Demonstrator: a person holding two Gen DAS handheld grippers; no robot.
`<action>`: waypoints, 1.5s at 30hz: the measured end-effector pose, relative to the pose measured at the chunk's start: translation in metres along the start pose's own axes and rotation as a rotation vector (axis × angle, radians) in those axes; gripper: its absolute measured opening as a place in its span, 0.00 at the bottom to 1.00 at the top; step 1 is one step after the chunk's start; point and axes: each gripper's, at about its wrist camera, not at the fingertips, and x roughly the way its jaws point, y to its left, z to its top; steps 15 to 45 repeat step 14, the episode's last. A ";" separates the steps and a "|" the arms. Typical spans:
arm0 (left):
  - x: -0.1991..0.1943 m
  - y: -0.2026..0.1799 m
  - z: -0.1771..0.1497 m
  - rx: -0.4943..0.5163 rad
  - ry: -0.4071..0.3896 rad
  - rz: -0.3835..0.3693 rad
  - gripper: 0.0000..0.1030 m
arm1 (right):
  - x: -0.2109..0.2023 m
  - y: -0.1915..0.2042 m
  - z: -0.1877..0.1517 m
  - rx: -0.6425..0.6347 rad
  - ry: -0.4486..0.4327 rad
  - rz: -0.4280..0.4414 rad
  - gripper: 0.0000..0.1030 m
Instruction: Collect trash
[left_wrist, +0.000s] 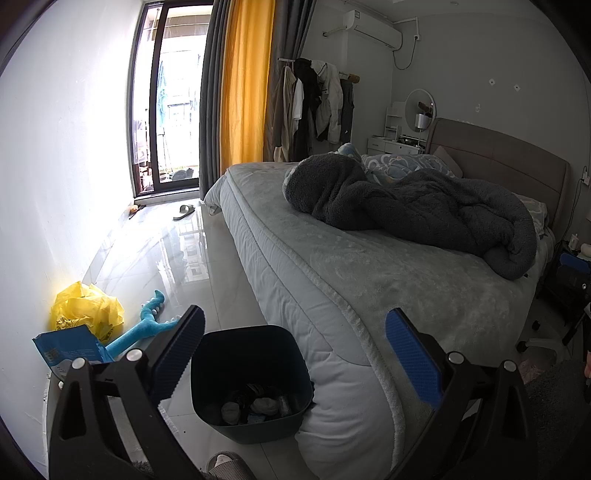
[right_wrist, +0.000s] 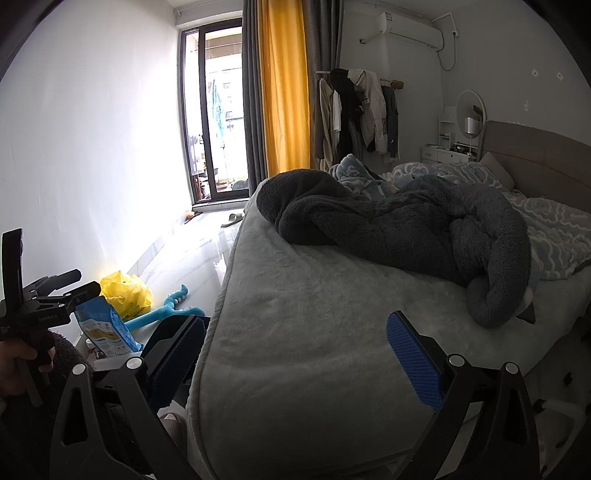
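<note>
A dark bin (left_wrist: 255, 384) stands on the floor against the bed corner, with crumpled items in its bottom. My left gripper (left_wrist: 295, 354) is open and empty, held above the bin. A crumpled yellow plastic bag (left_wrist: 88, 306) and a blue and white packet (left_wrist: 66, 347) lie by the left wall; both also show in the right wrist view, the bag (right_wrist: 127, 293) and the packet (right_wrist: 103, 328). My right gripper (right_wrist: 295, 354) is open and empty, above the bed's foot corner. The left gripper's body shows at the left edge of the right wrist view (right_wrist: 40, 306).
A teal plush toy (left_wrist: 147, 325) lies on the glossy floor beside the bag. The bed (left_wrist: 369, 280) with a dark grey fleece blanket (left_wrist: 413, 206) fills the right. A slipper (left_wrist: 184, 211) lies near the balcony door. A slippered foot (left_wrist: 225, 466) is at the bottom.
</note>
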 end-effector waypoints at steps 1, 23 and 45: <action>0.000 0.000 0.000 0.000 0.000 0.000 0.97 | 0.000 0.000 0.000 -0.001 0.000 0.000 0.97; 0.000 0.000 0.000 0.000 0.002 0.007 0.97 | 0.001 -0.002 0.001 -0.001 0.000 0.002 0.97; 0.000 0.000 0.000 0.000 0.002 0.007 0.97 | 0.001 -0.002 0.001 -0.001 0.000 0.002 0.97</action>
